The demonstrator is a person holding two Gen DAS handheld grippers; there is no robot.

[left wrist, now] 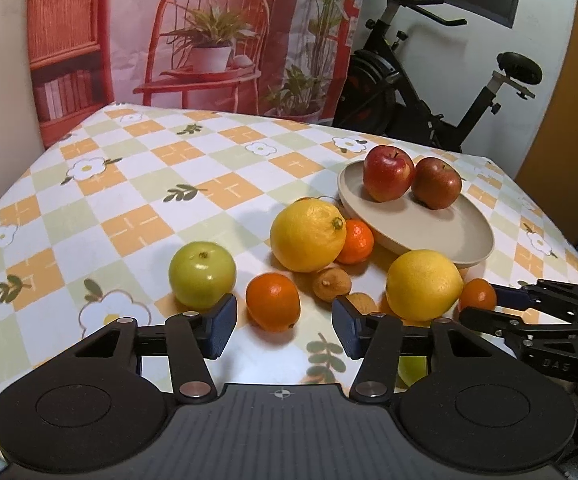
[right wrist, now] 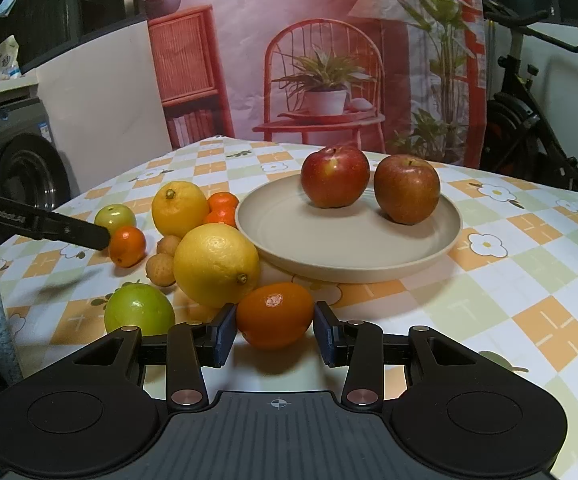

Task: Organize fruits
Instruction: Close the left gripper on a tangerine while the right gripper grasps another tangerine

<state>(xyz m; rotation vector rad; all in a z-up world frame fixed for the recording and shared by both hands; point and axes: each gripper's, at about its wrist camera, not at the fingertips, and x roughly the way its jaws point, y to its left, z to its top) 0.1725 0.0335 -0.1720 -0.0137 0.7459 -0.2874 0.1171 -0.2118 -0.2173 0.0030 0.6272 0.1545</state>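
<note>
Checkered floral cloth covers the surface (left wrist: 209,168); printed backdrop and an exercise bike behind.

Left wrist view: my left tool (left wrist: 283,326) stands part open, holding nothing. A small orange (left wrist: 273,301) lies dead ahead between the fingers, no pad on it yet. The beige plate (left wrist: 429,232), bearing two red apples, lies beyond and to the right of that orange. Its long axis seems to run toward me, stem end near.

Right wrist view: my right tool (right wrist: 275,334) is closed on another orange (right wrist: 275,314), pads at both flanks. Long axis crosswise between the pads, scar end up. The plate (right wrist: 329,240) is just beyond; the right hand is nearer it.
</note>
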